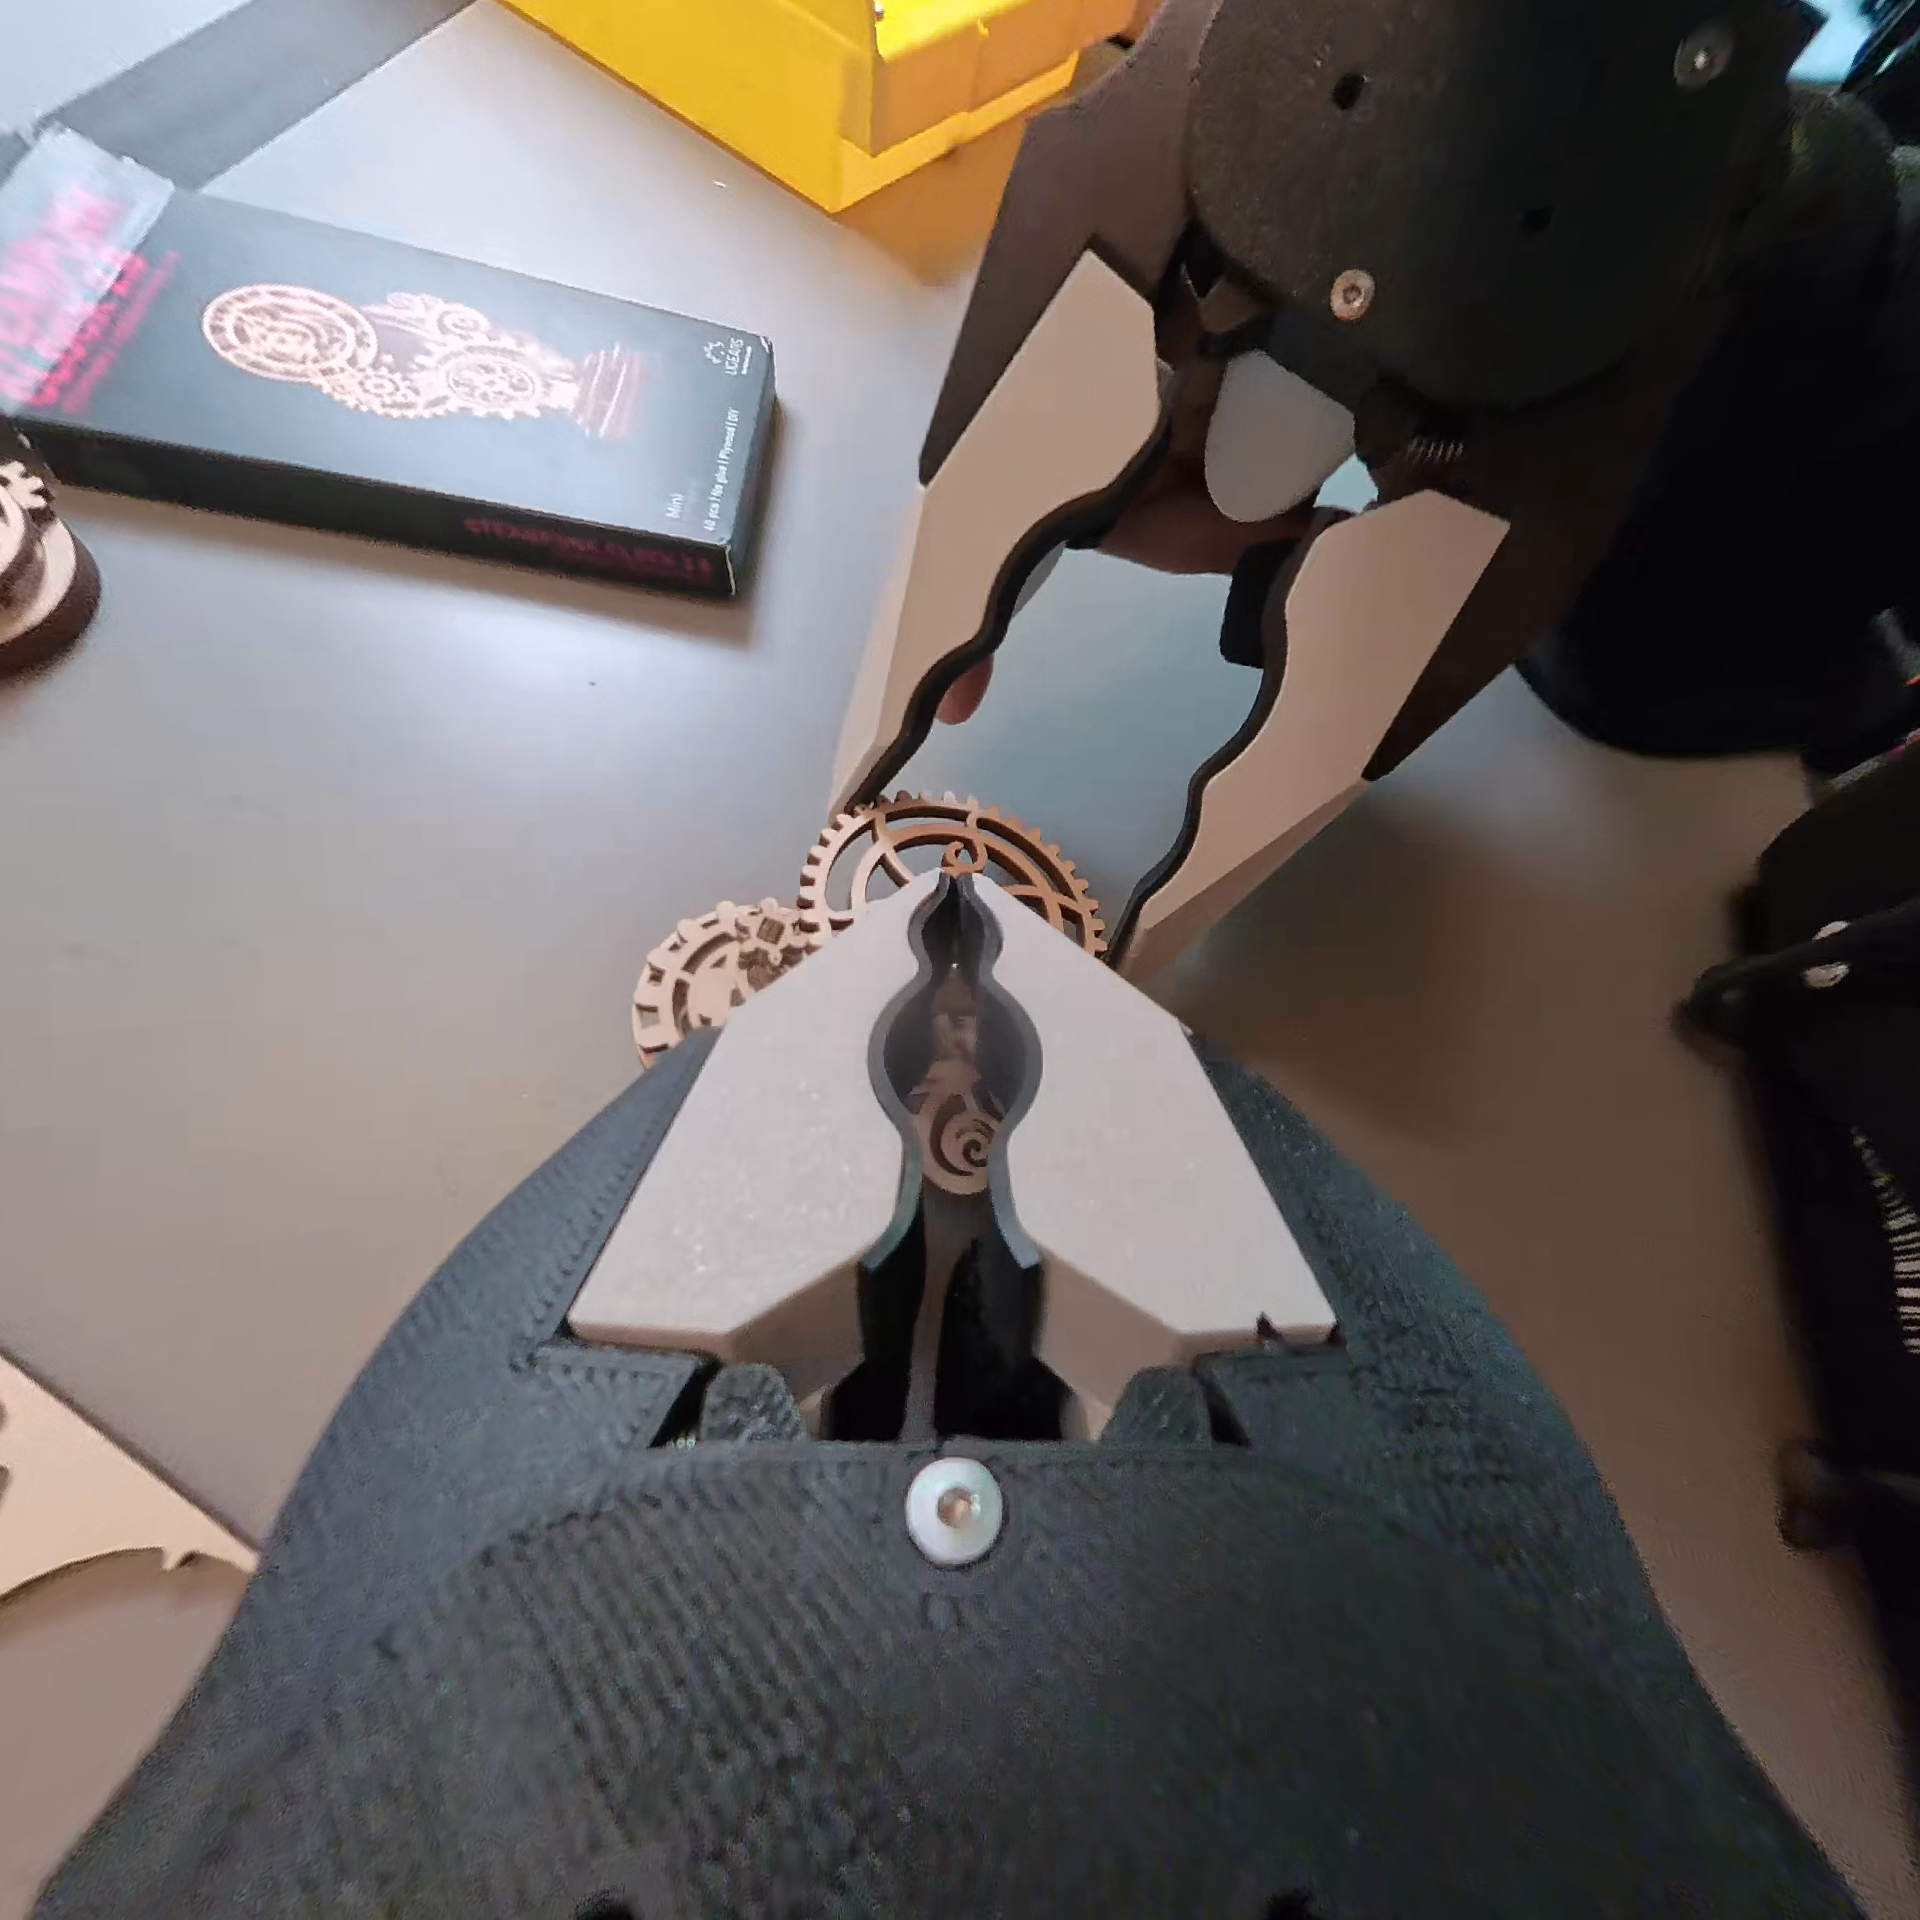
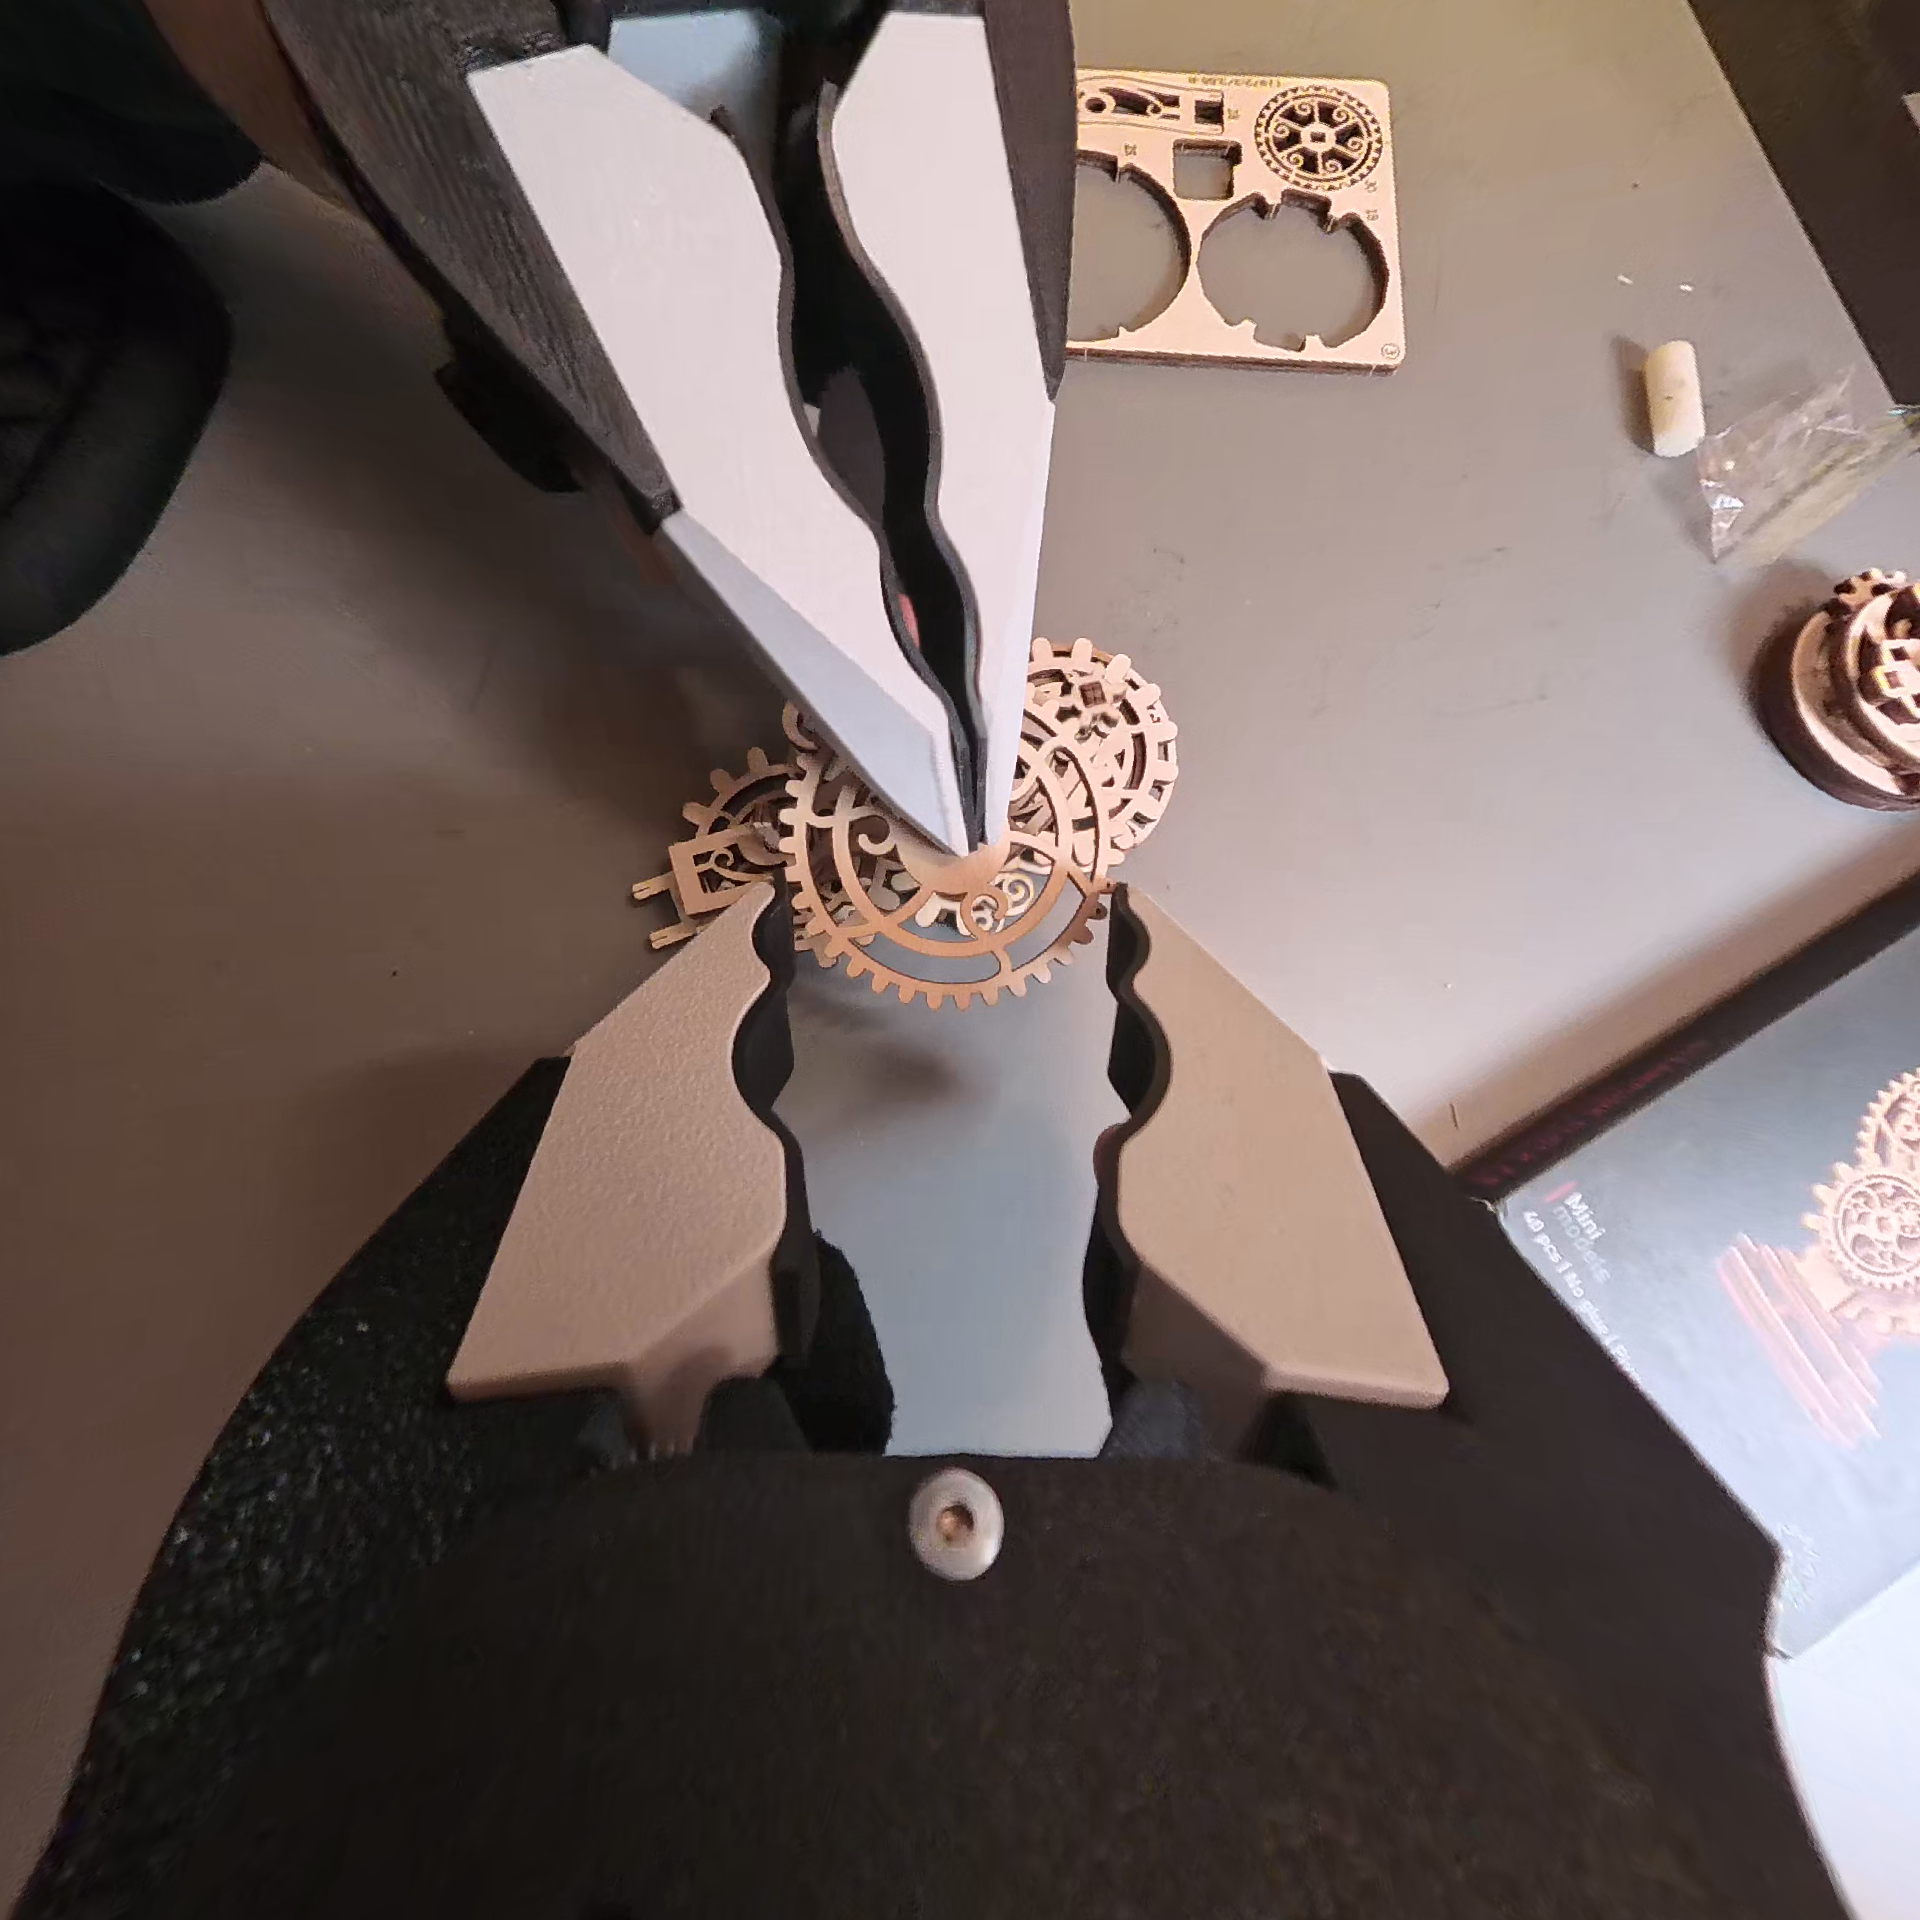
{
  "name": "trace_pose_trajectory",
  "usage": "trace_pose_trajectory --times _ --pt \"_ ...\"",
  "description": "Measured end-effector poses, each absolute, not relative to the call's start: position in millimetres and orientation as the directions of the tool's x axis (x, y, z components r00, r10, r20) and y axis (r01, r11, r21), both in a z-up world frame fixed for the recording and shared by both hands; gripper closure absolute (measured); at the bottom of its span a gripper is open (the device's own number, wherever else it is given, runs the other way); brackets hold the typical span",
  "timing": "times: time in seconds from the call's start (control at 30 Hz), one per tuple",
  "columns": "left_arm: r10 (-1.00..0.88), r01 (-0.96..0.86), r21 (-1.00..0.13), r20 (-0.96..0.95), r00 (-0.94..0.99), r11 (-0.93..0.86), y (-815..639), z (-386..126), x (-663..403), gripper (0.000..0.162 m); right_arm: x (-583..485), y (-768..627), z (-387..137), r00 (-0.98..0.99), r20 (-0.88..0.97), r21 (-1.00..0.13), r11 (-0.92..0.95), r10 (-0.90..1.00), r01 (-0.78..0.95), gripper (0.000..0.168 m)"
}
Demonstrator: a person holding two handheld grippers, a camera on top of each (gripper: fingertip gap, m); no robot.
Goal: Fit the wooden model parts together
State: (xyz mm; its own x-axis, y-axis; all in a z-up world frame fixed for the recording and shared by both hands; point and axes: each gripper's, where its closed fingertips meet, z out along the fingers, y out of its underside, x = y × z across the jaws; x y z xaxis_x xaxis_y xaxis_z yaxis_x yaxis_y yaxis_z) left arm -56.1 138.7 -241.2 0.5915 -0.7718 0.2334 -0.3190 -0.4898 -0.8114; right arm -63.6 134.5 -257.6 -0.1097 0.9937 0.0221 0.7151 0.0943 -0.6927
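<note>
A wooden model of joined gears is held just above the grey table. Its large gear (image 1: 1049, 883) (image 2: 935, 935) faces the right wrist camera, with a smaller gear wheel (image 1: 717, 977) (image 2: 1122, 727) and a pronged bracket (image 2: 707, 883) beside it. My left gripper (image 1: 956, 888) (image 2: 971, 842) is shut on the model near the large gear's centre; wood shows between its pads. My right gripper (image 2: 943, 904) (image 1: 992, 878) has its fingertips (image 2: 774, 914) touching opposite sides of the large gear's rim.
A black box (image 1: 416, 416) (image 2: 1714, 1299) lies on the table (image 1: 416, 831). A yellow box (image 1: 831, 94) stands at the back. A wooden sheet with cut-outs (image 2: 1236, 208), a white stick (image 2: 1673, 395), a clear bag (image 2: 1797, 457) and a small assembled wooden drum (image 2: 1860, 686) lie nearby. Only a small space, under 4 cm, lies between the two pairs of fingers. The small assembled wooden drum (image 2: 1860, 686) is about 20 cm from both grippers' fingertips.
</note>
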Motion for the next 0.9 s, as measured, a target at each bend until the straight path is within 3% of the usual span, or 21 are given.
trace_pose_trajectory --times 0.27,0.7,0.9 --pt "-0.665 -0.101 -0.739 0.527 0.528 -0.666 138.7 -240.1 -57.7 0.162 -65.2 133.8 -257.3 -0.113 0.015 -0.714 0.090 0.993 0.694 0.109" --pt "-0.646 -0.071 -0.751 0.511 0.567 -0.657 144.2 -238.3 -70.6 0.162 -66.7 136.4 -257.0 -0.116 0.061 -0.725 0.124 0.991 0.677 0.109" --pt "-0.686 -0.143 -0.774 0.440 0.579 -0.617 137.4 -235.7 -75.1 0.162 -69.2 136.4 -254.6 -0.110 0.035 -0.744 0.099 0.993 0.661 0.108"
